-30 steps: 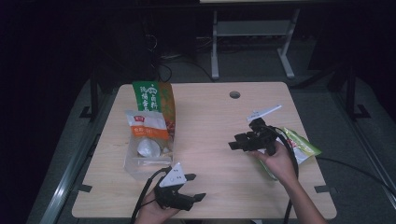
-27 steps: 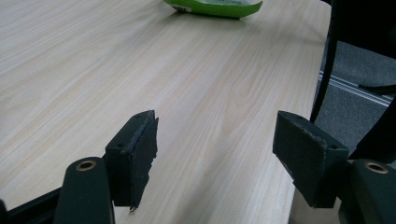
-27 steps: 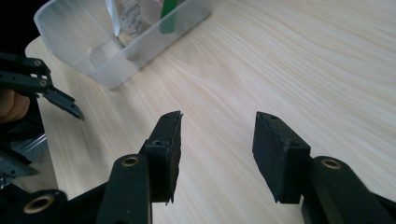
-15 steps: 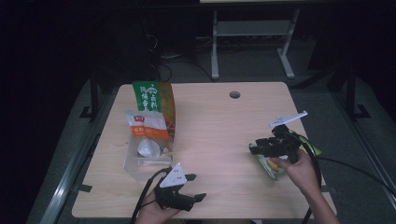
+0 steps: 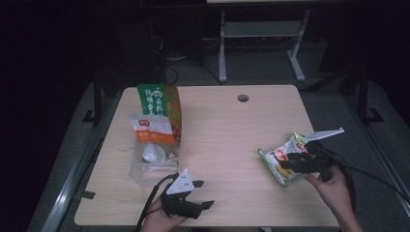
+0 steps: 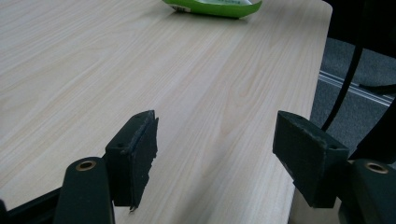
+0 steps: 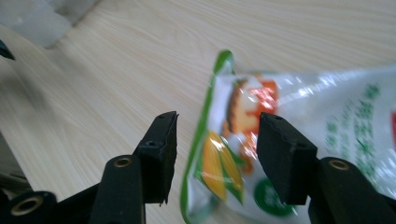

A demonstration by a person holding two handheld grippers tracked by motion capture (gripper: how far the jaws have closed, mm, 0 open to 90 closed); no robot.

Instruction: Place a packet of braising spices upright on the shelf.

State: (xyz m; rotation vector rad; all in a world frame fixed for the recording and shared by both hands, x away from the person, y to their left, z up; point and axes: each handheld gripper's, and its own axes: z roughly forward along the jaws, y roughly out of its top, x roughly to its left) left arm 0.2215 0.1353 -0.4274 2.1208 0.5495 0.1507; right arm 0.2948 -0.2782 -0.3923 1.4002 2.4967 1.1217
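While its print blurs unreadably, the green-edged snack bag (image 7: 243, 140) lies between the right tool's (image 7: 215, 154) spread, just-opening jaws.

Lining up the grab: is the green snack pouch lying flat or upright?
Lying flat: the pouch rests face-up on the table.

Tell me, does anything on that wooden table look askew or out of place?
Nothing is spilled or damaged. The green-edged snack packet lies slanted near the wooden table's right edge, crumpled, with the right gripper's open jaws straddling its corner. The other food bags sit stacked at the left.
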